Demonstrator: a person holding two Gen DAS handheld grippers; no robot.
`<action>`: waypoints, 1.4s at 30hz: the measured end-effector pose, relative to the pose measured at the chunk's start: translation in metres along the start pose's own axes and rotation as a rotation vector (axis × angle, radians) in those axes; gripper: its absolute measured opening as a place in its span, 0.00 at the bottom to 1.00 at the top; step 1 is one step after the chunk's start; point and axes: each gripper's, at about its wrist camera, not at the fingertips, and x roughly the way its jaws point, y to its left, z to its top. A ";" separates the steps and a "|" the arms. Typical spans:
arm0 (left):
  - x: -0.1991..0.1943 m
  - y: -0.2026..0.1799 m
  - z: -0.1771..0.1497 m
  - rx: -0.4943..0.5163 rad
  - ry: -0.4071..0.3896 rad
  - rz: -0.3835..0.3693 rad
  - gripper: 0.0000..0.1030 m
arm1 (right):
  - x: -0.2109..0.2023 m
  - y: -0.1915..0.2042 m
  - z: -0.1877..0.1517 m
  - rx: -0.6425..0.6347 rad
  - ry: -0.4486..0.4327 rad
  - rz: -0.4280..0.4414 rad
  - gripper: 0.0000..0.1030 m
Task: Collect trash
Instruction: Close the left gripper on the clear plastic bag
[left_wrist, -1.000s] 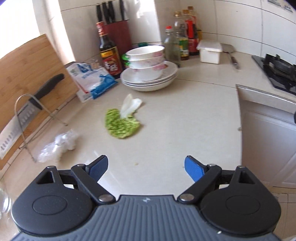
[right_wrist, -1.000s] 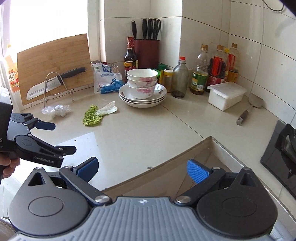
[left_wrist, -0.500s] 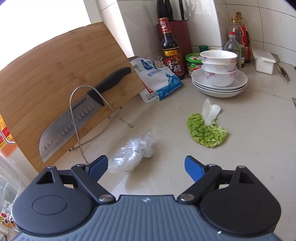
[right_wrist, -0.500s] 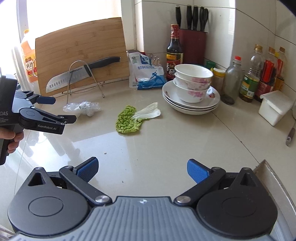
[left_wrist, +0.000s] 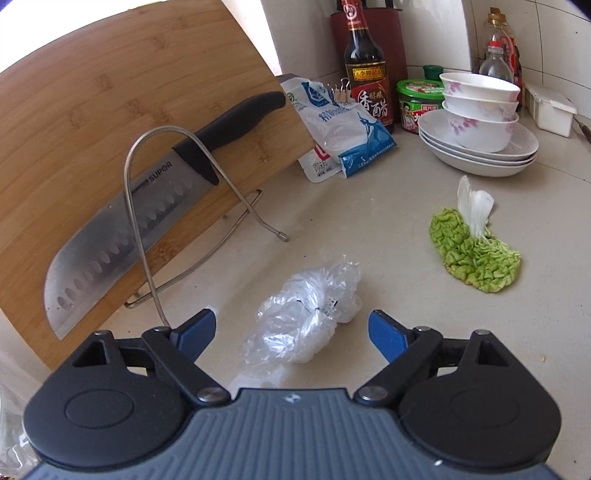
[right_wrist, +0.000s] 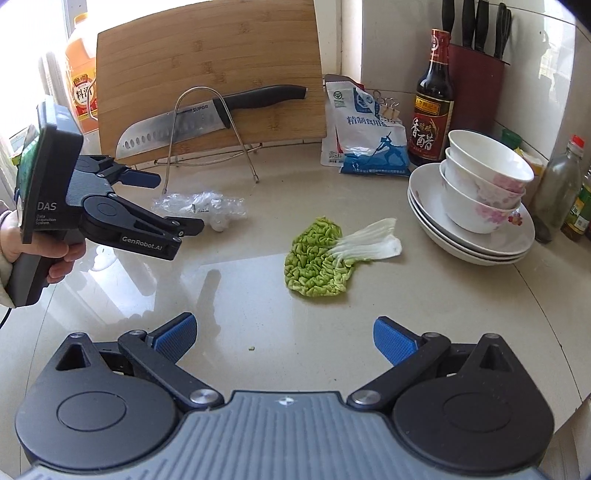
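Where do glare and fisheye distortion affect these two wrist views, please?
Left wrist view: the upper left corner is blown out white, and the cutting board bows into a curve. Right wrist view: the window behind the orange bottle is overexposed, and the glossy countertop shows pale reflections and gripper shadows.

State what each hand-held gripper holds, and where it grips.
Nothing. The left hand-held gripper stands open around the plastic wrap; the right hand-held gripper is open, empty.
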 end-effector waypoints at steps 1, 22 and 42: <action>0.005 0.001 0.000 -0.001 0.007 -0.008 0.87 | 0.002 0.000 0.001 0.000 0.003 0.002 1.00; 0.013 0.019 0.003 -0.068 0.014 -0.131 0.44 | 0.038 -0.017 0.009 0.003 0.017 -0.061 1.00; -0.023 0.026 0.009 -0.112 -0.087 -0.139 0.44 | 0.126 -0.043 0.050 0.152 0.061 -0.034 1.00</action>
